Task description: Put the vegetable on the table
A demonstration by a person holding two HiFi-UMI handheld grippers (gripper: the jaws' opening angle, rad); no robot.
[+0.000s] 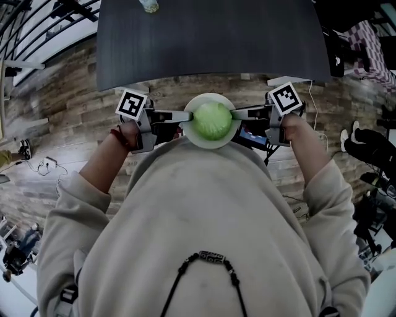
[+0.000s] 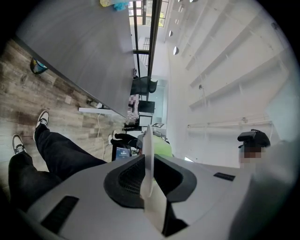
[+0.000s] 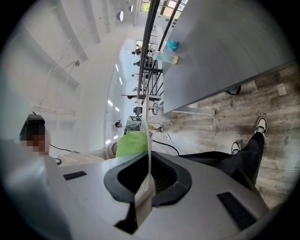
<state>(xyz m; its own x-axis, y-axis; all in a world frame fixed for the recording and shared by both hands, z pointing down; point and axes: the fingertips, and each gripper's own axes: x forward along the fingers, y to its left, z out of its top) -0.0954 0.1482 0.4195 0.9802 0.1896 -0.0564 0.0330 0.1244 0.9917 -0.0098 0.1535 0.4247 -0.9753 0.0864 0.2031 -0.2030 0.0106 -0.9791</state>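
**Position of the task's thing.** The vegetable (image 1: 212, 121), a round pale-green head, sits on a white plate (image 1: 210, 143). The plate is held in the air just in front of the person's chest. It is over the wooden floor (image 1: 55, 124) and short of the near edge of the dark grey table (image 1: 210, 43).

**Left gripper (image 1: 189, 116).** Its jaws are clamped on the plate's left rim. The left gripper view shows the thin rim edge-on, pinched between the pads.

**Right gripper (image 1: 234, 113).** Its jaws are clamped on the plate's right rim, and the right gripper view shows the same pinch. The two grippers face each other across the plate.

**Step in hand.** In my judgement this is the carry. The plate is not yet over the table and nothing is set down. A small pale object (image 1: 148, 6) lies at the table's far edge, well apart from the plate.

**Next move calls for.**
- Both hands should travel toward the far side together, at a matched pace and with the plate level. The head looks loose and could roll.
- The plate should then be lowered until its base rests on the tabletop before either grip is released.
- The hold is on a thin rim only, so uneven motion could twist the plate out of one grip.
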